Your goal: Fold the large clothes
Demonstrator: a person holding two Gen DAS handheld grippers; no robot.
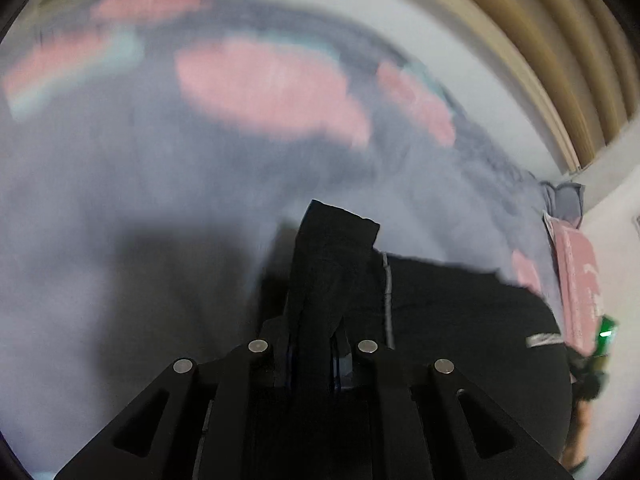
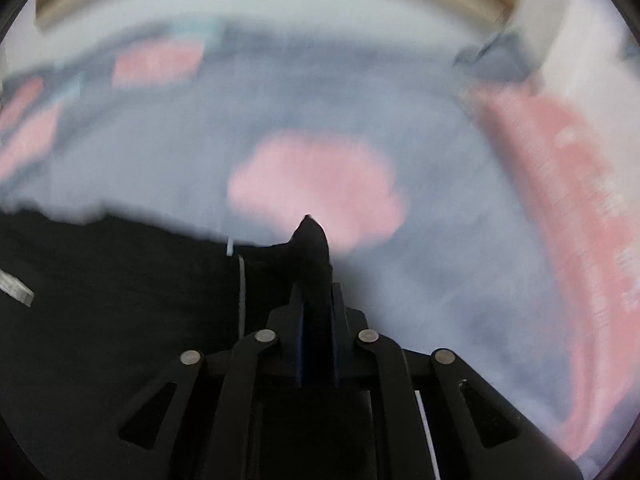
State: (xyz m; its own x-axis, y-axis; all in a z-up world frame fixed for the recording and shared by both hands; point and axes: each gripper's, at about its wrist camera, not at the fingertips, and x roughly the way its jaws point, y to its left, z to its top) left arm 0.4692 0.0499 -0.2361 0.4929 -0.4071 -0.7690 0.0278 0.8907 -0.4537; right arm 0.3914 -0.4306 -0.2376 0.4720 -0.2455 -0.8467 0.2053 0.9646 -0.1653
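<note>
Left wrist and right wrist: each claw [image 1: 314, 344] [image 2: 316, 320] pinches the black garment [image 1: 460, 320] [image 2: 120, 300].

Place: home bedroom.
Evidence: grey bedspread [image 1: 120, 184] with pink patches [image 2: 316, 184], pillow [image 1: 564, 200] at bed corner, beige curtain [image 1: 560, 48] behind.

Blue-grey bedspread [image 1: 120, 184] with pink patches, black garment [image 1: 460, 320] on top.
</note>
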